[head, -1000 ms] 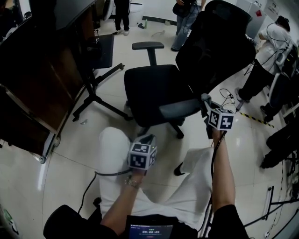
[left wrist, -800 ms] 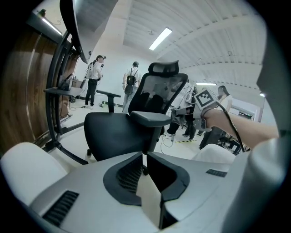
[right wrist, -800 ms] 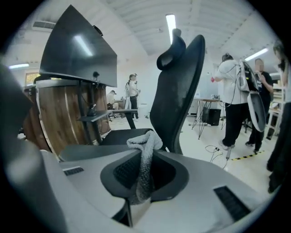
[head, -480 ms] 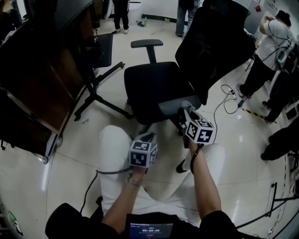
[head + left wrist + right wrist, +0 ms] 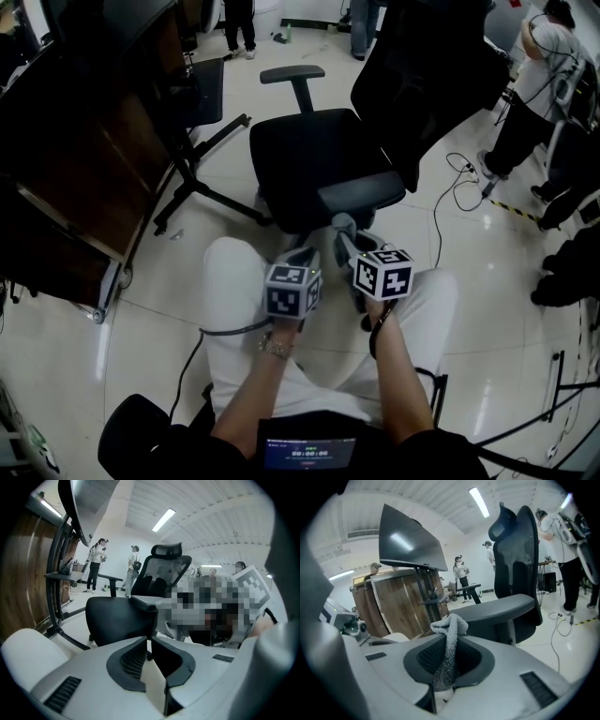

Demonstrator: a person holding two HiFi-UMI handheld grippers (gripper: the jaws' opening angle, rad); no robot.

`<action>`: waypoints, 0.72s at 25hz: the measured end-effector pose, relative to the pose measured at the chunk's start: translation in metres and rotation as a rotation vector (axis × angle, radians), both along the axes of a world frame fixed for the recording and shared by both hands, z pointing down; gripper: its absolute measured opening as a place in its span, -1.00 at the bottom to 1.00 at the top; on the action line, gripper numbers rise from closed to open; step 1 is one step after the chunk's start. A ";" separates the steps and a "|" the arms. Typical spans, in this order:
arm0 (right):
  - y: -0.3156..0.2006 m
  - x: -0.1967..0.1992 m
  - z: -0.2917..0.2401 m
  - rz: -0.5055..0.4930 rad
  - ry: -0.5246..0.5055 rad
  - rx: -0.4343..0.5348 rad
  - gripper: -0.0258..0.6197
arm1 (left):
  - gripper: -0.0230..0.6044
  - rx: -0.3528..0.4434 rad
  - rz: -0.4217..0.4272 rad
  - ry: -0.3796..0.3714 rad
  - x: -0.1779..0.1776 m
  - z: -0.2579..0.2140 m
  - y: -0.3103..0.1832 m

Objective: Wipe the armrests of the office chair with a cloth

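Note:
The black office chair (image 5: pixel 314 155) stands in front of me, its near armrest (image 5: pixel 361 192) just beyond my grippers and its far armrest (image 5: pixel 293 73) behind the seat. My right gripper (image 5: pixel 343 232) is shut on a grey knitted cloth (image 5: pixel 450 627), which pokes up between its jaws. It hovers just short of the near armrest (image 5: pixel 497 607), apart from it. Beside it over my knees, my left gripper (image 5: pixel 305 258) is shut with nothing in it; its jaws meet in the left gripper view (image 5: pixel 149 641), and the seat (image 5: pixel 117 620) lies ahead.
A wood-panelled desk (image 5: pixel 84 169) with black legs (image 5: pixel 202 202) stands to the left. Cables (image 5: pixel 459 187) trail on the tiled floor to the right, where people (image 5: pixel 544 84) stand. My white-trousered legs (image 5: pixel 234 291) are below the grippers.
My right gripper, still holding the cloth, has drawn back from the right side of the near armrest, leftward and toward me, ending beside the left gripper. The left gripper stayed put.

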State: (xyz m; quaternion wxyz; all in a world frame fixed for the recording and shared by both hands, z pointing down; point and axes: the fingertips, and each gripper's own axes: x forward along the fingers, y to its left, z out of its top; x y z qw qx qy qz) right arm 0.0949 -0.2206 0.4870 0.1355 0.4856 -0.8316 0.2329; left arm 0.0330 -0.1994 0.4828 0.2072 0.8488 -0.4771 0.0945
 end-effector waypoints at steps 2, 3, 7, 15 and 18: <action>0.013 0.006 0.008 0.034 0.059 -0.022 -0.77 | -0.83 0.002 -0.001 -0.002 0.004 0.001 0.002; 0.021 0.008 0.013 0.054 0.071 -0.031 -0.77 | -0.83 0.002 -0.001 -0.004 0.006 0.003 0.003; 0.045 0.000 0.036 0.066 0.056 -0.098 -0.77 | -0.83 -0.013 0.009 -0.027 0.013 0.015 0.006; 0.050 0.001 0.047 0.080 0.044 -0.131 -0.76 | -0.83 0.000 0.028 -0.046 0.023 0.011 0.010; 0.051 0.002 0.045 0.076 0.047 -0.122 -0.77 | -0.83 0.000 0.029 -0.050 0.023 0.011 0.012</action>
